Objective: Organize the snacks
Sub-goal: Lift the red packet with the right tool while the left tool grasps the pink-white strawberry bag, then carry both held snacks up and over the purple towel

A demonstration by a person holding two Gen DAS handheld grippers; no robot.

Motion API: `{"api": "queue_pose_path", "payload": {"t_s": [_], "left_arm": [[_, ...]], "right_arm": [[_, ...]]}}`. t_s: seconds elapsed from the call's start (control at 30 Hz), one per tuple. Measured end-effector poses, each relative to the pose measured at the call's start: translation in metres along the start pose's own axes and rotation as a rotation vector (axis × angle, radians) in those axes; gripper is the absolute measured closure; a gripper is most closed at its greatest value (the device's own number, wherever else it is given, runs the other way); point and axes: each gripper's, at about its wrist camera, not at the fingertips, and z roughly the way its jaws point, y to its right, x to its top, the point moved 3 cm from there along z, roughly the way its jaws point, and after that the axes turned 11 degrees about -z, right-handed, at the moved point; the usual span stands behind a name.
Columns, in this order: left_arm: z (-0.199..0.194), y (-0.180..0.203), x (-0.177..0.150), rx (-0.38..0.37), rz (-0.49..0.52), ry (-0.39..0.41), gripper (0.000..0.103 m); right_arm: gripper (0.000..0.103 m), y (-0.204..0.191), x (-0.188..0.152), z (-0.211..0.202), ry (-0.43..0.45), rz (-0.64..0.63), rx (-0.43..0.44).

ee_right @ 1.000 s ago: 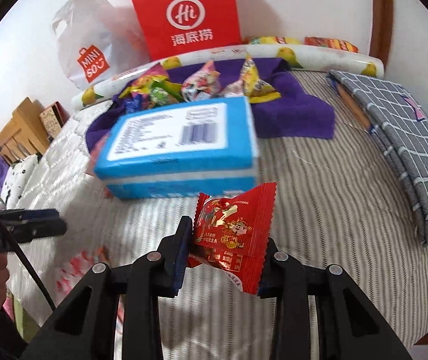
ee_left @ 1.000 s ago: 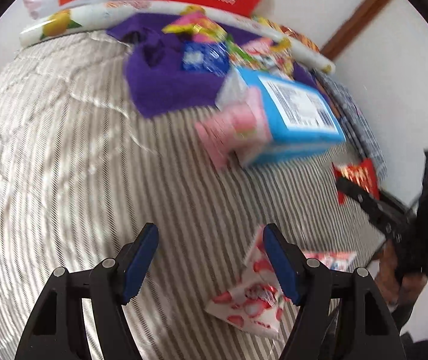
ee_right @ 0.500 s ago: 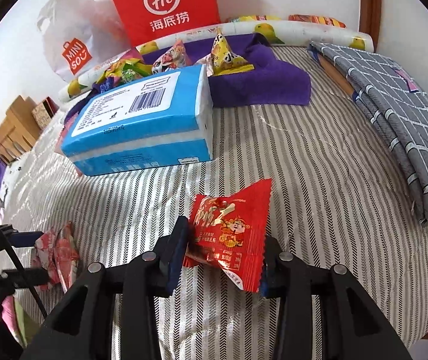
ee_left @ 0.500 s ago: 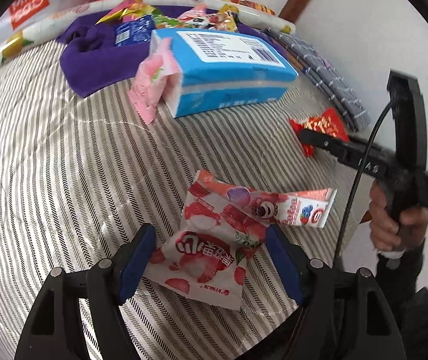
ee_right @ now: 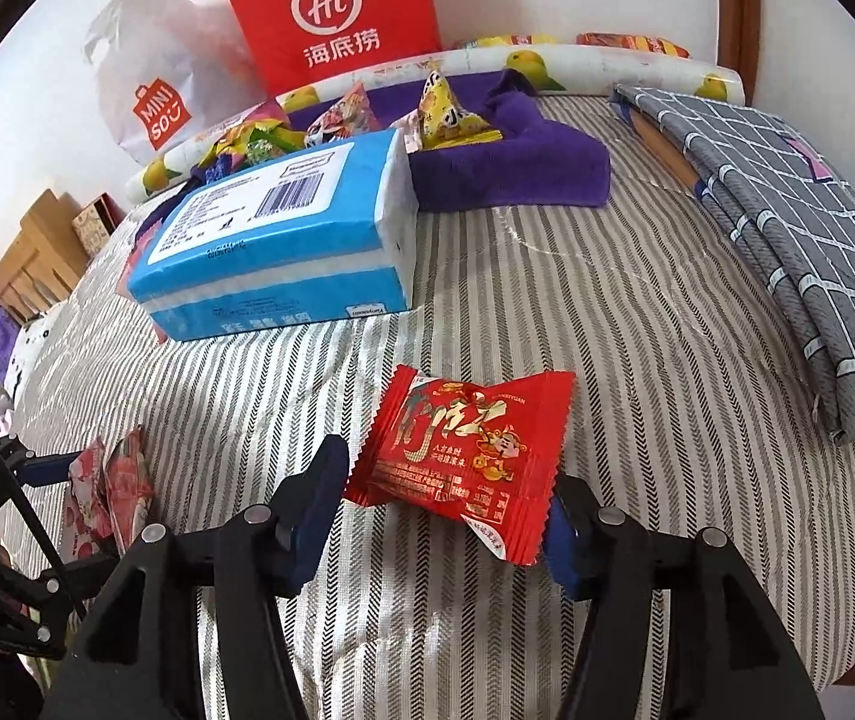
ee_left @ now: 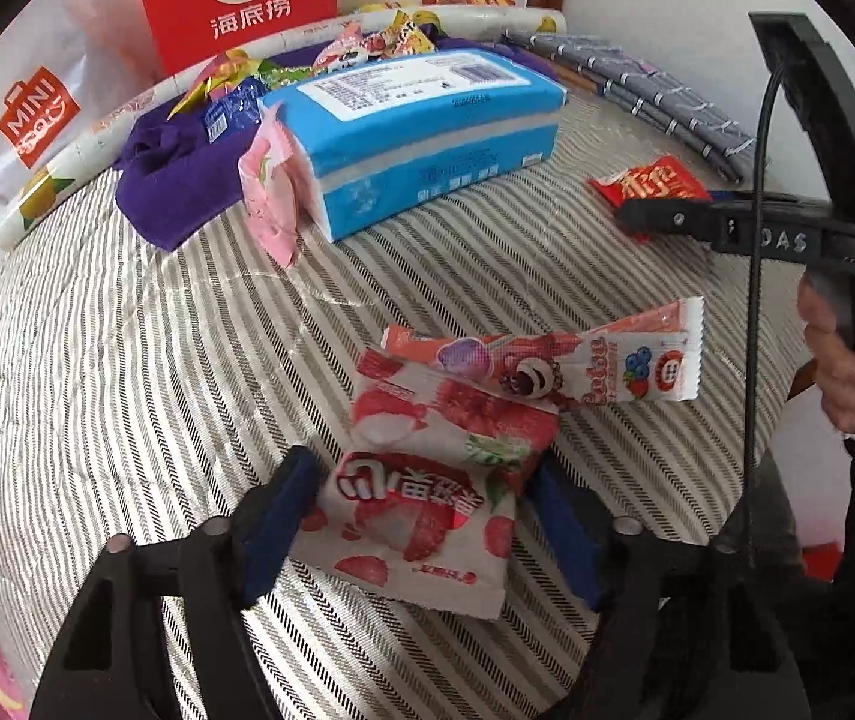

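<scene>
A white and red strawberry packet (ee_left: 427,498) lies on the striped bed cover (ee_left: 127,390). My left gripper (ee_left: 427,510) straddles it, jaws closing, with the blue pads (ee_left: 283,516) right at the packet's edges. A long pink and white snack strip (ee_left: 577,366) lies across its far end. In the right wrist view a red snack packet (ee_right: 469,450) lies flat on the cover between the fingers of my right gripper (ee_right: 445,510), whose jaws are opening; the pads stand clear of it. The same red packet (ee_left: 649,183) shows beyond the right gripper's fingers (ee_left: 667,219).
A blue tissue pack (ee_right: 283,240) lies mid-bed with a pink packet (ee_left: 271,192) against it. Behind it a purple cloth (ee_right: 517,168) carries several snacks. A red paper bag (ee_right: 331,12) and a white shopping bag (ee_right: 151,90) lean on the wall. Folded grey checked fabric (ee_right: 787,240) lies right.
My left gripper swung over to the strawberry packet and now has it between its narrowing jaws. The right jaws spread apart and the red packet dropped flat onto the cover.
</scene>
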Motion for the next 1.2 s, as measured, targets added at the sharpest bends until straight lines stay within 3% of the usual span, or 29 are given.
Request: {"api": "queue_pose_path", "payload": {"t_s": [0.1,0.27,0.47,0.6,0.97,1.2], "left_arm": [[-0.004,-0.010,0.002,-0.018,-0.032,0.006,0.047],[-0.008,-0.028,0.004,-0.056,-0.099,0.001,0.049],[-0.015,-0.046,0.013,-0.105,-0.194,0.003,0.050],[-0.022,-0.054,0.024,-0.109,-0.219,0.025,0.050],[-0.042,-0.057,0.066,-0.147,-0.229,0.077,0.050],[-0.050,-0.052,0.106,-0.185,-0.231,0.103,0.050]], "right_arm": [[0.048,-0.003,0.000,0.001,0.009,-0.023,-0.022],[0.067,-0.003,0.000,-0.001,0.017,-0.023,0.003],[0.069,-0.006,0.003,-0.006,0.032,-0.029,0.018],[0.075,-0.011,0.008,-0.011,0.048,-0.032,0.048],[0.077,-0.018,0.030,-0.028,0.110,-0.029,0.113],[0.077,-0.018,0.069,-0.052,0.210,-0.040,0.123]]}}
